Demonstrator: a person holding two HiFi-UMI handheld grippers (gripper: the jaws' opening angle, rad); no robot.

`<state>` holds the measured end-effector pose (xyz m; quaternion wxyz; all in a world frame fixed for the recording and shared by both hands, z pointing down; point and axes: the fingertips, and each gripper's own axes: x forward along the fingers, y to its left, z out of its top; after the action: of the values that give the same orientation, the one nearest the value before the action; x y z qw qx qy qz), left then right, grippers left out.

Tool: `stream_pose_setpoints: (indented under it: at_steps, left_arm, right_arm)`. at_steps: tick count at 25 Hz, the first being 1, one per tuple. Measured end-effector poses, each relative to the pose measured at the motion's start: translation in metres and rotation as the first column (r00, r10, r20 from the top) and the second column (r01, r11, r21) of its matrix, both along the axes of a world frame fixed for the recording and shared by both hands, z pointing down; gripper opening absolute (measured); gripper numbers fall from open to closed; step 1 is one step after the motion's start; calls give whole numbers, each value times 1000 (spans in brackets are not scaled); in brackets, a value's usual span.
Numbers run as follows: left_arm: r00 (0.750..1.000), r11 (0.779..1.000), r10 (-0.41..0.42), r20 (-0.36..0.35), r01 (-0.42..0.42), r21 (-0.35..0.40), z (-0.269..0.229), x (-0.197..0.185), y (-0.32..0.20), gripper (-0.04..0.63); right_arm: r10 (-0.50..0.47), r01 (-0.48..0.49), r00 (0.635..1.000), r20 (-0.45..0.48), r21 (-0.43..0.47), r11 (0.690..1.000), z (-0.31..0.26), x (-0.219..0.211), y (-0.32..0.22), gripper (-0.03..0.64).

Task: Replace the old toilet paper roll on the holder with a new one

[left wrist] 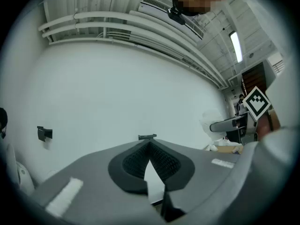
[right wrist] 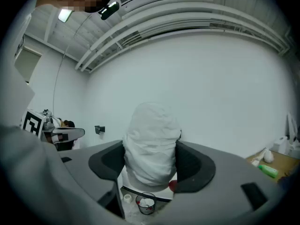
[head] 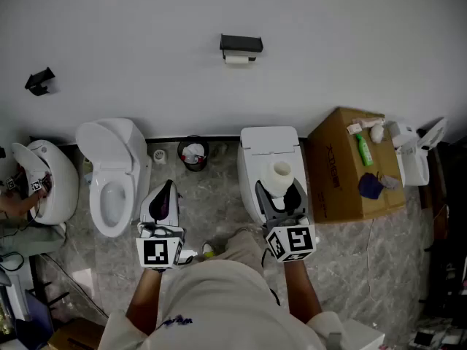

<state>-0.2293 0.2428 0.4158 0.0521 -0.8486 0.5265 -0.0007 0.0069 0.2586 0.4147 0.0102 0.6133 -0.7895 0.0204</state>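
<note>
While the holder [head: 241, 44] on the wall carries the old roll [head: 237, 60], two toilets stand below it, an open toilet [head: 109, 184] and a lidded toilet [head: 255, 152]; one waste bin [head: 193, 154] between them holds white scraps; the right gripper [head: 281, 189] clamps the new toilet paper roll [head: 282, 173] above the lidded toilet; the left gripper [head: 163, 199] is closed and empty.

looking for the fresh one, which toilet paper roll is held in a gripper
The fat white roll clamped between the right gripper's jaws, over the closed toilet. The thin roll sits on the wall holder, untouched.
</note>
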Motion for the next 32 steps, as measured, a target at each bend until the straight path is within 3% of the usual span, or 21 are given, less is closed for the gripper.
stream_pose_setpoints:
  at_steps: [8,22,32]
  left_arm:
    - [1000,1000,15,-17,-15,-9,-3,-14,18,2]
    - [998,999,52,-21,-52,5,-3,-24,19,8]
    - [995,996,86,43,-86,-4,8,-21,25,119]
  right_arm:
    - [59,-59,998,25,-17,998,-3,9,26,304]
    - [72,-73,997,-37,-41,996,-3,6,38,305]
    - [61,-64,997,-41,-55,996,2,0,36,305]
